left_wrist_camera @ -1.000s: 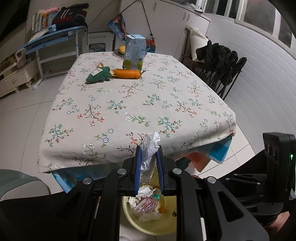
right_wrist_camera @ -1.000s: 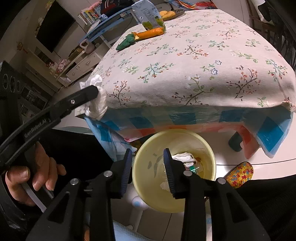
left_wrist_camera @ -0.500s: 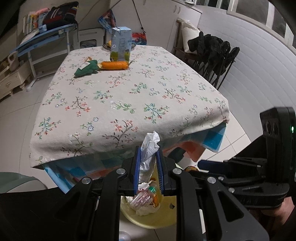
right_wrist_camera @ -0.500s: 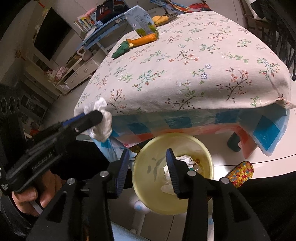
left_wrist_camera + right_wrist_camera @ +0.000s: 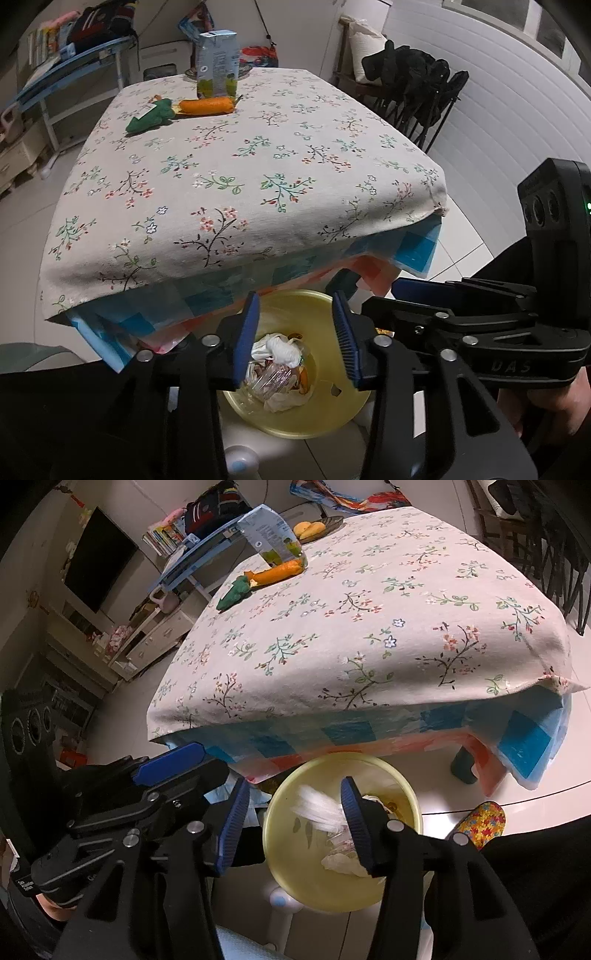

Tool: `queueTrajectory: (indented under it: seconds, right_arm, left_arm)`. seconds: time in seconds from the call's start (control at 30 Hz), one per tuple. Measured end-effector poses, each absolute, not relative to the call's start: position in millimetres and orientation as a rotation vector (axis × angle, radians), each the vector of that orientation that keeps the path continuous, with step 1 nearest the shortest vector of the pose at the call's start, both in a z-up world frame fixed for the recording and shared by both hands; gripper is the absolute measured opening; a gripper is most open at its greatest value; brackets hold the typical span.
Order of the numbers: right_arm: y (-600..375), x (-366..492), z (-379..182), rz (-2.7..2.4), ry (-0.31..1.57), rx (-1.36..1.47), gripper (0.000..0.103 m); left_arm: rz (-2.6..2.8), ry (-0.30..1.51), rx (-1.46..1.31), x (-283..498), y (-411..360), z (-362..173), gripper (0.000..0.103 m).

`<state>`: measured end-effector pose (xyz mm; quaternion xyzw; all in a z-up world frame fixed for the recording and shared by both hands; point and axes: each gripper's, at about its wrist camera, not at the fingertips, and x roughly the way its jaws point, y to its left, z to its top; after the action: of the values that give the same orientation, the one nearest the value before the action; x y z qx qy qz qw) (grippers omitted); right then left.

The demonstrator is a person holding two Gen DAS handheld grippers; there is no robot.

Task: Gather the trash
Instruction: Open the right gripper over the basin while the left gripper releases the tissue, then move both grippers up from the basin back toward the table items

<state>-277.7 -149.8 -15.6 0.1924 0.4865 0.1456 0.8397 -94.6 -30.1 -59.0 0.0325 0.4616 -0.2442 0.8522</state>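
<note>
Left gripper point(image 5: 295, 334): black two-finger tool with blue ribbed pads; jaws opening, fingers apart, nothing pressed between them.
Right gripper point(image 5: 291, 823): same build; jaws opening, fingers apart, nothing clamped.
Crumpled white tissue point(image 5: 282, 349): lies loose below and between the left fingers, on top of the waste in the bin. In the right wrist view a blurred white streak point(image 5: 319, 810) shows just beside the inner face of the right-hand finger, inside the bin.
Round yellow plastic bin point(image 5: 325, 417): stands on the pale tiled floor beneath the near table edge. Its opening sits directly below both finger pairs. In the right wrist view its rim point(image 5: 273, 812) lies between the fingers, nearer the right-hand one.
Bin contents: clear plastic bottle point(image 5: 271, 380), white paper scraps, an orange fragment; all lie below the left fingertips.
Gripper relation: the right gripper body point(image 5: 480, 325) lies to the right of the left fingers; the left gripper point(image 5: 147, 786) lies to the left of the right fingers. Whether the tools touch cannot be told.
Table with floral cloth over a blue and orange checked cover point(image 5: 258, 166): extends ahead of and above both finger pairs.
Far table end: upright pale blue drink carton point(image 5: 216, 62), orange carrot-shaped soft toy with green top point(image 5: 205, 106), well apart from the fingers.
Patterned multicolour slipper point(image 5: 478, 821): on the floor, right of the right fingers.
</note>
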Motion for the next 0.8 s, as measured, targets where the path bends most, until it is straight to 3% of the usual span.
queueTrajectory:
  seconds: [0.17,0.8]
  right_arm:
    - [-152.2,-278.5,-14.3,0.303,1.021,0.410,0.053]
    - [-128.3,-272.3,-2.7,0.342,0.983,0.312,0.058]
  left_arm:
    - [-0.488,0.966,0.057,-93.0,-25.9,-56.4,0.051]
    - [-0.237,0.866,-0.116,-53.4,30.6,-29.7,0.065]
